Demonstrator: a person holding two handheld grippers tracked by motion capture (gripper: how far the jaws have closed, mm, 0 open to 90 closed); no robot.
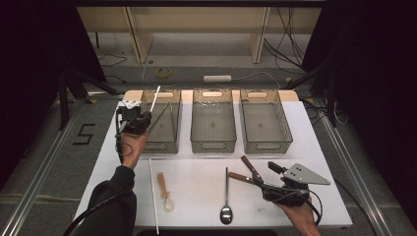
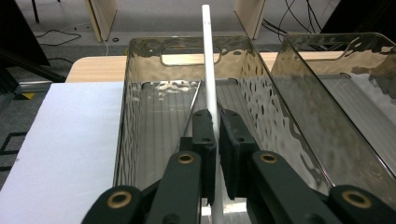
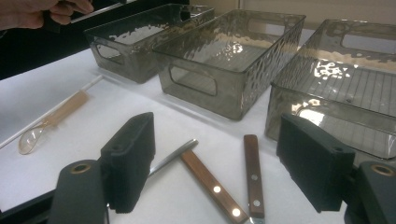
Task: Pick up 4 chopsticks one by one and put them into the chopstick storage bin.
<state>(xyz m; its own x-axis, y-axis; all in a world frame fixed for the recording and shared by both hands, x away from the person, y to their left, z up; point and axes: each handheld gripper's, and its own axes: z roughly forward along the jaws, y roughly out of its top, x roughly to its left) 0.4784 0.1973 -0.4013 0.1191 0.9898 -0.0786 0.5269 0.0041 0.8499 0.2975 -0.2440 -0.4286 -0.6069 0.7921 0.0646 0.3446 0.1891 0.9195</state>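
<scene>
Surface: a white table (image 1: 206, 196) is standing in a dark room, with three smoky clear bins in a row along its far side.
Left gripper (image 2: 215, 135): its jaws are clamping a thin white stick (image 2: 208, 65), nearly upright, over the near end of the left bin (image 2: 126, 116).
White stick: it is hanging above that bin, not yet inside; a dark thin rod is already leaning in there.
Right gripper (image 3: 219, 163): it is resting low with jaws spread wide, holding nothing, above two wooden-handled knives (image 3: 254, 172).
Also waiting: a metal spoon (image 1: 226, 206), a small wooden-handled spoon (image 1: 164, 191) and a second white stick (image 1: 154, 196).
Risk: released this upright, the stick may be catching the bin's rim and tipping out onto the table.
</scene>
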